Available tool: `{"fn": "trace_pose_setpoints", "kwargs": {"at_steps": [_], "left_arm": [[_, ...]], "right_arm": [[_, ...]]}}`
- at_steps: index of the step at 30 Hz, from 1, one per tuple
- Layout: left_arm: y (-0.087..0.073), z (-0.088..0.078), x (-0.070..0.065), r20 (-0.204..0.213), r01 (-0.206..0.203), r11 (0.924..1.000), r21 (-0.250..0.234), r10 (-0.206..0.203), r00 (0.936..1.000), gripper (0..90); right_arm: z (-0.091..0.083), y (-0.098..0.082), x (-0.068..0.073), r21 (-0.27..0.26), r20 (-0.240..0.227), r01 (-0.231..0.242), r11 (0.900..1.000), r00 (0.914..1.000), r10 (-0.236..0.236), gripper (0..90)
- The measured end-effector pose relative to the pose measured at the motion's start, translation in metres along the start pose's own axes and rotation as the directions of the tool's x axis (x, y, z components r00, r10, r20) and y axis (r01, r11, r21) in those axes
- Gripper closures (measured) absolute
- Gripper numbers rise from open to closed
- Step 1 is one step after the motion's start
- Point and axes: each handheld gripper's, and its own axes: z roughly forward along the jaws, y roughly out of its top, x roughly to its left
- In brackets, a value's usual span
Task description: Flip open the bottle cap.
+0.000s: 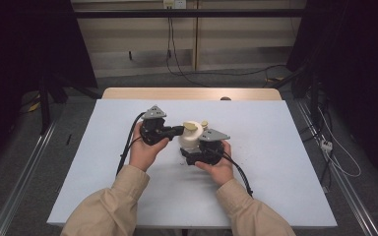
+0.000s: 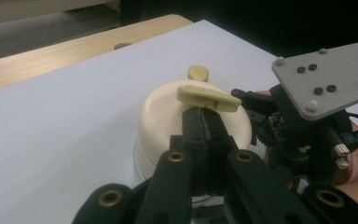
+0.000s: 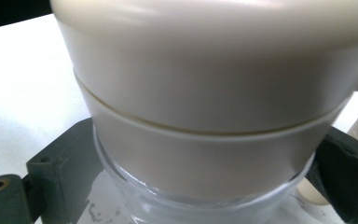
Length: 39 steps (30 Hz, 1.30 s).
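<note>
A cream-lidded container (image 1: pixel 191 141) with a clear base (image 3: pixel 191 207) stands mid-table. On its lid (image 2: pixel 163 112) lie a flat cream crank handle (image 2: pixel 207 95) and a small knob (image 2: pixel 198 72). My left gripper (image 2: pixel 203 116) comes in from the left with its jaws shut together, tips right under the handle; whether they pinch part of it is hidden. My right gripper (image 3: pixel 205 179) comes from the near right, and its pads (image 3: pixel 65 163) press the container's lower wall on both sides. In the high view, the left gripper (image 1: pixel 179 130) and right gripper (image 1: pixel 190 151) meet at the container.
A white sheet (image 1: pixel 275 187) covers the table, with a wooden strip (image 1: pixel 192 93) along the far edge. The right gripper's grey plate (image 2: pixel 326 79) sits close beside the left jaws. Cables trail from both grippers toward the person. Floor rails and loose cables (image 1: pixel 334 152) flank the table.
</note>
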Motion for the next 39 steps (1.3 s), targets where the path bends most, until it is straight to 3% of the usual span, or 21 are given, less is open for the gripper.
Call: {"fn": "trace_pose_setpoints", "kwargs": {"at_steps": [39], "left_arm": [[0.011, 0.010, -0.003, 0.016, 0.006, 0.9996, -0.026, -0.006, 0.9998, 90.0]], "right_arm": [[0.001, 0.000, 0.000, 0.000, 0.001, -0.005, 1.000, 1.0000, 0.005, 4.9]]}}
